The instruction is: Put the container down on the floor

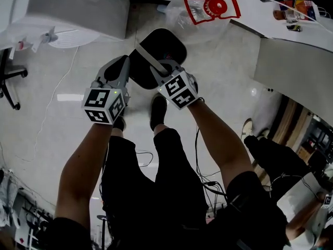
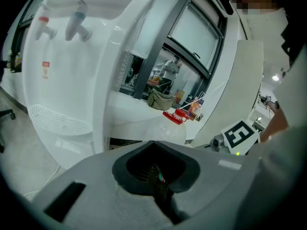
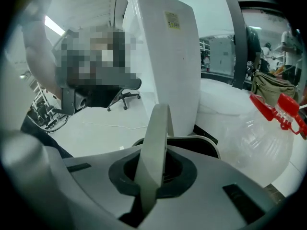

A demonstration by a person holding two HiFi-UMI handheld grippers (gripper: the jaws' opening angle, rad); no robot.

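Note:
A black container [image 1: 167,47] with a pale grey strap handle [image 1: 147,60] hangs over the floor [image 1: 62,129], just ahead of the person's shoes. My right gripper [image 1: 165,76] is shut on that handle [image 3: 154,143], which rises between its jaws; the container's rim [image 3: 206,145] shows just beyond them. My left gripper [image 1: 125,69] lies against the container's left edge in the head view. In the left gripper view its jaws [image 2: 160,178] are closed together and nothing shows between them; the container is out of that view.
A large clear water bottle with a red cap [image 1: 210,8] lies on the floor just past the container. A white water dispenser [image 2: 72,75] stands at the left, a white cabinet [image 1: 296,66] at the right. Cables [image 1: 204,177] trail behind the feet, and a chair base [image 1: 10,82] is at far left.

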